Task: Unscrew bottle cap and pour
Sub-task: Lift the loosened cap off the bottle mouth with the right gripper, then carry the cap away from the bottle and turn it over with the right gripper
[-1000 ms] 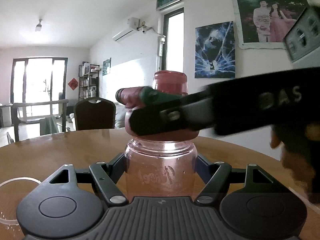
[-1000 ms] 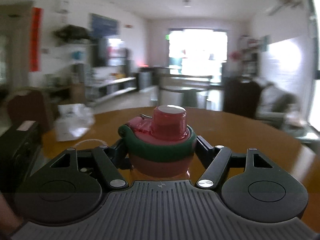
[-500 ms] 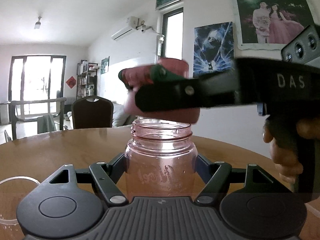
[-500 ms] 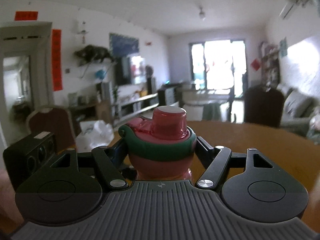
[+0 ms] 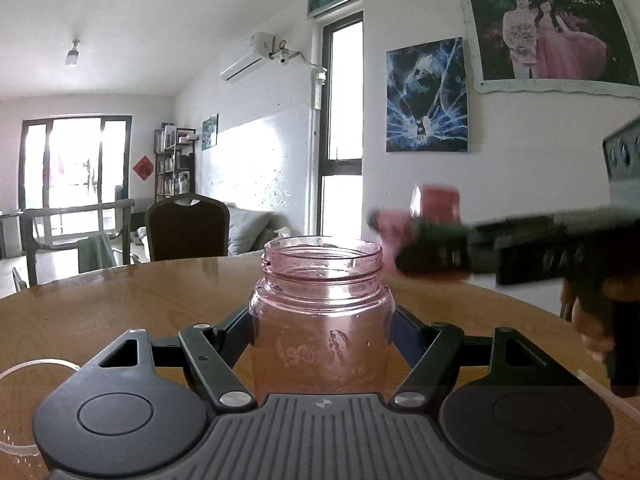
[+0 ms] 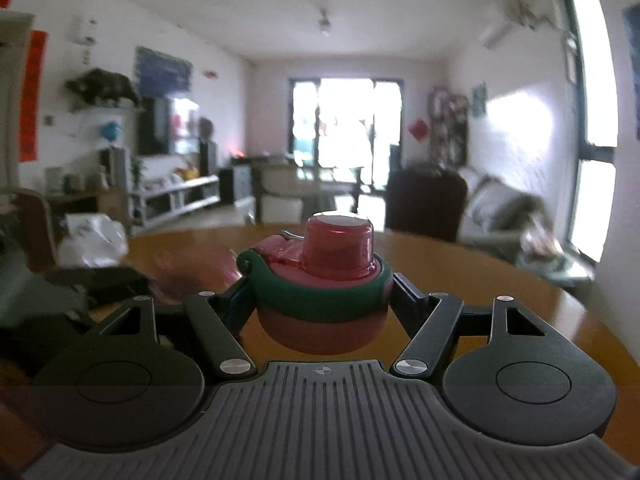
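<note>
The left gripper (image 5: 322,316) has its jaws clenched on the pink translucent bottle (image 5: 322,320), gripping the body on both sides below the shoulder. The bottle stands upright on the round wooden bench (image 5: 120,300), mouth open, threaded neck exposed. Its contents cannot be determined.

The right gripper (image 6: 320,300) has its jaws clenched on the cap (image 6: 320,280), a pink piece with a green band and a raised red spout cover. The cap sits upright between the jaws, clear of the bench surface. In the left wrist view the cap (image 5: 432,232) appears at 2 o'clock from the bottle mouth, just beside it and apart from the neck; it is motion-blurred. A person's hand (image 5: 592,316) holds the right gripper's handle at the right edge of that view, also blurred.

A clear plastic ring-shaped rim (image 5: 24,364) lies on the bench at 8 o'clock from the bottle, partly cut off by the frame. In the right wrist view a white plastic bag (image 6: 92,240) lies at 10 o'clock from the cap, on the far bench edge. A dark chair (image 5: 186,226) stands beyond the bench at 11 o'clock from the bottle.
</note>
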Motion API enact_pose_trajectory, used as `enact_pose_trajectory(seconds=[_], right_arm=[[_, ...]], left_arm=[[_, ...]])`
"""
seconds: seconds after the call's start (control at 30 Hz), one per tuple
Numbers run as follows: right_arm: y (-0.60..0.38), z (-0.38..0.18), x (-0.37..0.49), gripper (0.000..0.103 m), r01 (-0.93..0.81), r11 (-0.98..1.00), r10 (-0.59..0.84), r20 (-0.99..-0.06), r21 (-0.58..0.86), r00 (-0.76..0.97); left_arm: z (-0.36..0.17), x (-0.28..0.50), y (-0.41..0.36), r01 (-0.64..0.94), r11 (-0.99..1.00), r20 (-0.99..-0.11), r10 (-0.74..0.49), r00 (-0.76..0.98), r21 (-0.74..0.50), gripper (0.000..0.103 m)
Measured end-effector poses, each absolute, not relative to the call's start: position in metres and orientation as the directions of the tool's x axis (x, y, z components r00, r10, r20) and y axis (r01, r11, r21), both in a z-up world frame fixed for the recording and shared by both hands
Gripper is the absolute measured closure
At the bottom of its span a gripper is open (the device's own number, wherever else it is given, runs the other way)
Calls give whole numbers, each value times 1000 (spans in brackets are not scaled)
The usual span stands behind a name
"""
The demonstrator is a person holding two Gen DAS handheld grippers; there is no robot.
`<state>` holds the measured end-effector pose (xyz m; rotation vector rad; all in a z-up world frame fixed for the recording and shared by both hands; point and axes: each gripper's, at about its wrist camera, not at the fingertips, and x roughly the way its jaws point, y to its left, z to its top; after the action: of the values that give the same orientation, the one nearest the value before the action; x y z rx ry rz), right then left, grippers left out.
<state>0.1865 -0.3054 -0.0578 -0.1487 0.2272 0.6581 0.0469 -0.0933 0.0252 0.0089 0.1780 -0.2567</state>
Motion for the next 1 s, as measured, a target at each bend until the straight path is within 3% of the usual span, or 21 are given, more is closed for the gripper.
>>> enact_pose_trajectory(seconds=[0.2,0.37,1.0], right_arm=[[-301,-89,212,30,-598,800,527,-408,-58,745],[-294,-102,232,30,-608,793,519,-477,-41,709],[-295,-109,224,31,-572,820,481,-522,-17,705]], left_arm=[[21,74,-75,246,969,-179,-244,953,-12,31],[20,77,-72,248,969,-179,-246,953,-11,31],[17,91,-64,245,969,-176,-243,954,-6,31]])
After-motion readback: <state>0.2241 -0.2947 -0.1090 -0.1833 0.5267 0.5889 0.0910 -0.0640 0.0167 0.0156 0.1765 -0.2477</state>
